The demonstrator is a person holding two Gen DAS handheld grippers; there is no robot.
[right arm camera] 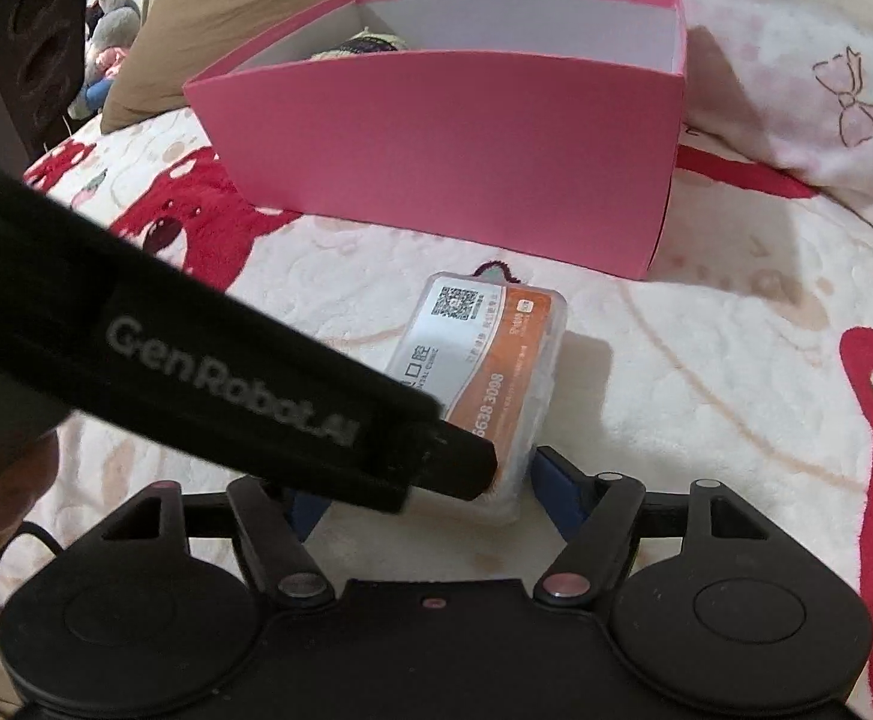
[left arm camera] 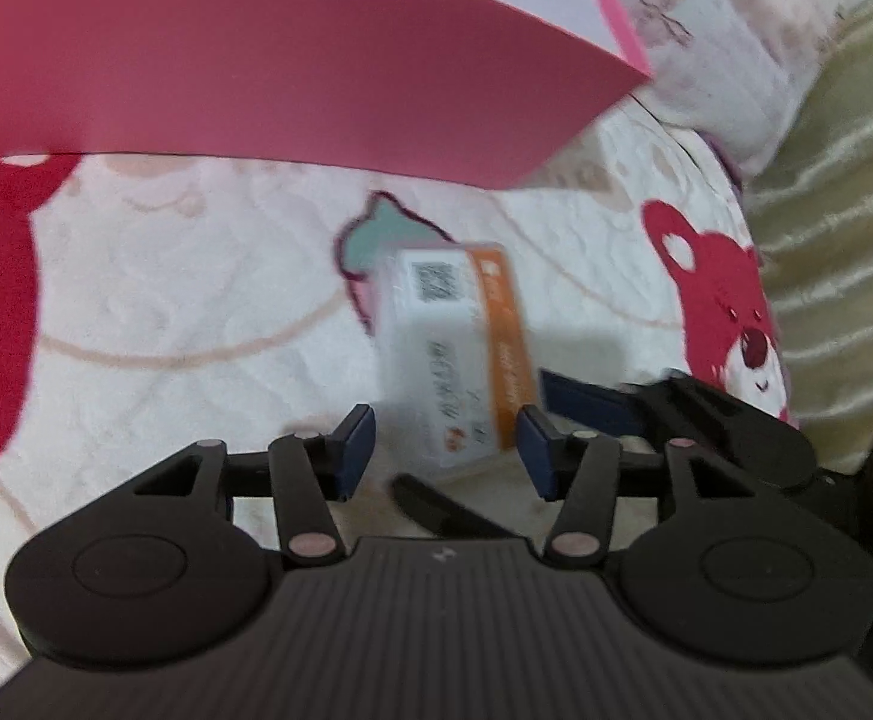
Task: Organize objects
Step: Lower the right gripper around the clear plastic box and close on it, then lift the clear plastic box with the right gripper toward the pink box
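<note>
The small clear plastic case, with a white-and-orange label and a QR code on its lid, lies flat on the bed's cream blanket, which is printed with red bears. In the left wrist view its near end sits between the blue pads of the left tool, just ahead of the fingertips. The jaws stand partly apart with a sliver of blanket visible between each pad and the case, so neither pad presses on it and the left tool has hold of nothing.

In the right wrist view the same case lies straight ahead of the right tool, its near corner reaching in between the fingers. The right-hand blue pad stands clear of the case; the left-hand pad is mostly hidden behind the black body of the left tool, which crosses from the upper left and ends against the case's near corner. The right tool's jaws are spread wide and grip nothing.

Beyond the case, further out from both tools, stands an open pink cardboard box with a white interior; something knitted shows just over its rim. A pale pillow with bow outlines lies to the right of the box, and a brown cushion behind it to the left.
</note>
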